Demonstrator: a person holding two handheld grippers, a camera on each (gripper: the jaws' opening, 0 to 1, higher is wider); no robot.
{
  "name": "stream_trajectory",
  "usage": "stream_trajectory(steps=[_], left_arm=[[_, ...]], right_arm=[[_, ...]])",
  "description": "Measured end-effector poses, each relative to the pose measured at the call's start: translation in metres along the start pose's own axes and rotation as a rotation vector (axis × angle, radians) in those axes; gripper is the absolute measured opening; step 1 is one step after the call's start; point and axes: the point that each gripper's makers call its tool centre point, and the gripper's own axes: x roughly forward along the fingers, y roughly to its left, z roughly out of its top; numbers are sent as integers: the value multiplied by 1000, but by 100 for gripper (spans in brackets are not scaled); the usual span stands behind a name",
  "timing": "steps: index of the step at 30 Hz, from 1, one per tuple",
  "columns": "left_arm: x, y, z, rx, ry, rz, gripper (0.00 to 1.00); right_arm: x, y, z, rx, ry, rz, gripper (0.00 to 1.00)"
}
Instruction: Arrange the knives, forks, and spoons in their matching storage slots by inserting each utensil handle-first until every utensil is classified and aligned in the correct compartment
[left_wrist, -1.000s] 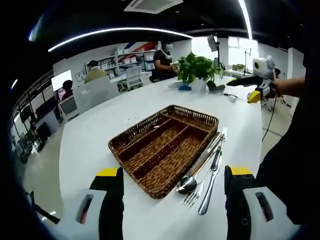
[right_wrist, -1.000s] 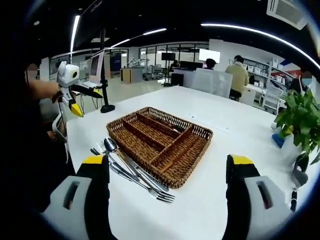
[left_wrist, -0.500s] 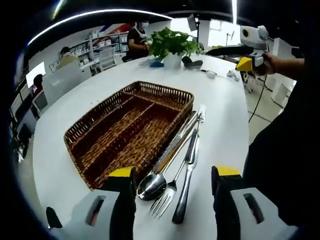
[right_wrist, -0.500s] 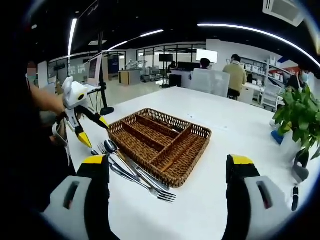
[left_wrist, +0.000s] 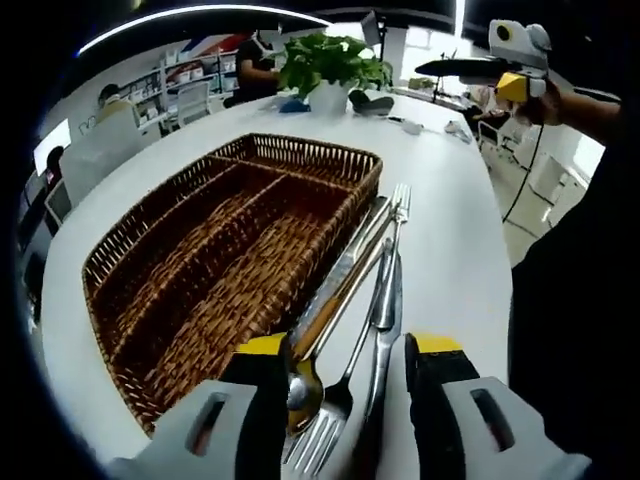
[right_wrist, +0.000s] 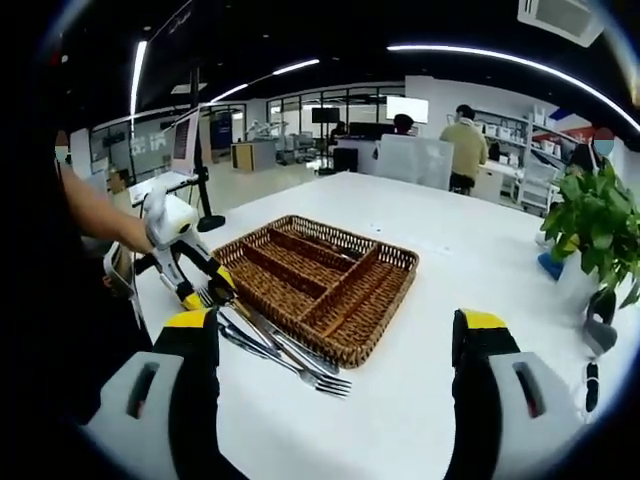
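Observation:
A brown wicker tray (left_wrist: 200, 270) with long compartments lies on the white table (left_wrist: 450, 250). Beside its right edge lies a bundle of utensils: a spoon (left_wrist: 300, 385), a fork (left_wrist: 330, 430), a knife (left_wrist: 385, 320) and a second fork with its tines at the far end (left_wrist: 400, 197). My left gripper (left_wrist: 348, 350) is open, low over the bundle, with a jaw on either side of the spoon bowl and fork tines. In the right gripper view the left gripper (right_wrist: 207, 290) sits at the utensils (right_wrist: 275, 350), left of the tray (right_wrist: 315, 285). My right gripper (right_wrist: 335, 325) is open and empty, held back from the table.
A potted plant (left_wrist: 330, 70) stands at the table's far end, with small dark items near it. The right gripper (left_wrist: 450, 68) hangs in the air past the table's edge, held by a hand. People sit at desks behind. The table edge runs close to the utensils.
My left gripper has come down and forward onto the utensil bundle, and its jaws have drawn closer together. The right gripper has stayed where it was.

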Motion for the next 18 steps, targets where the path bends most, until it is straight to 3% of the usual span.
stream_trajectory(steps=[12, 17, 18], left_arm=[[10, -2, -7, 7, 65, -60, 38], [13, 4, -5, 69, 89, -49, 29], [16, 2, -5, 120, 104, -60, 28]], right_arm=[[1, -3, -2, 14, 0, -14, 100], [1, -3, -3, 15, 3, -12, 100], [2, -3, -3, 17, 1, -10, 100]])
